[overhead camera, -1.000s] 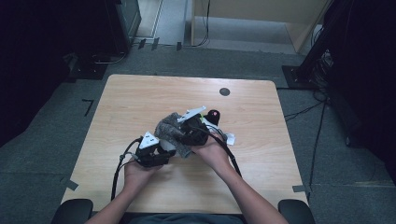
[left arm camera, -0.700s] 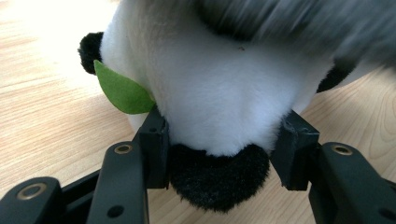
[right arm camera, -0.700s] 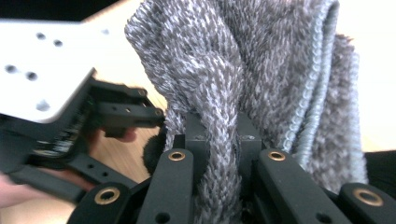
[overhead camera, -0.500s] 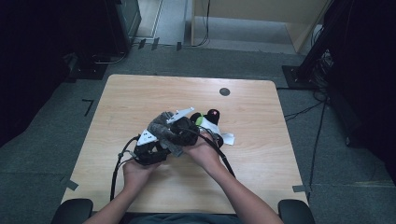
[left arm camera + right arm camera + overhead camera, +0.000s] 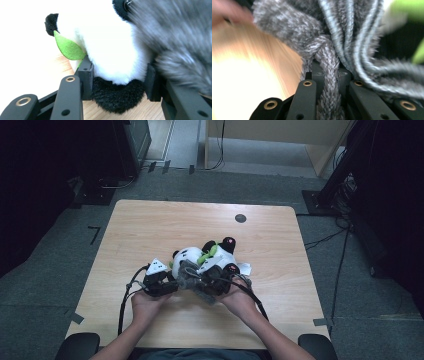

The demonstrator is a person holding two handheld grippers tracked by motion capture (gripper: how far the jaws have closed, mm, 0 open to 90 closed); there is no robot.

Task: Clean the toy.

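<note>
Gripping panda plush [image 5: 189, 256] and grey knit scarf [image 5: 190, 276] at lower centre of the high view, on the wood surface [image 5: 150, 225].
Left claw [image 5: 117, 82] clamps the plush's body; right claw [image 5: 329, 75] pinches a knotted scarf strand, jaws narrow.

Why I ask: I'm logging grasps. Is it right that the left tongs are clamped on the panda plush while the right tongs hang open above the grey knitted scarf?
Not quite. The right tongs are shut on the grey knitted scarf, as the right gripper view shows. The left tongs are indeed clamped on the panda plush.
</note>
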